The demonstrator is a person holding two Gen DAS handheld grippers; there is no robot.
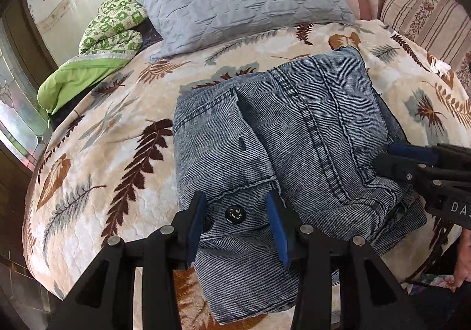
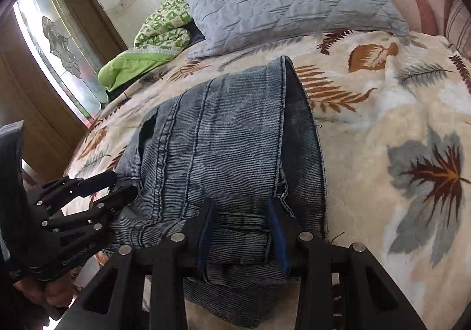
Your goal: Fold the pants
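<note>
Pants (image 1: 294, 135): blue denim, already folded into a compact stack; lay on the leaf-print blanket (image 1: 117, 153) near the bed's near edge, waistband end toward the cameras, hem edge toward the grey pillow (image 1: 241, 3); placed on the flat middle-to-near part of the bed, probably so both hands could reach it

Button (image 1: 234, 214): dark, on the waistband flap; sat between the left fingers; marked the waist end as the end being worked

Left gripper (image 1: 235, 216): jaws partly apart, straddling the waistband flap around the button; blue pads stood either side of the cloth with gaps showing, so it gripped nothing; low over the near corner, likely after letting go of the fold or to pat it flat

Right gripper (image 2: 243, 228): jaws partly apart over the belt-loop area at the near right edge of the stack; denim lay between the pads; whether they pinched it was unclear from this angle, since cloth bunched right up to both pads; angled down, likely to square that edge

Fold state: judged nearly finished; layers roughly aligned, right-hand under-layer (image 2: 306, 135) peeking out wider than the top layer

Bedding: green quilt (image 1: 114, 23) and striped pillow (image 1: 426, 15) well apart from the stack; no interference
</note>
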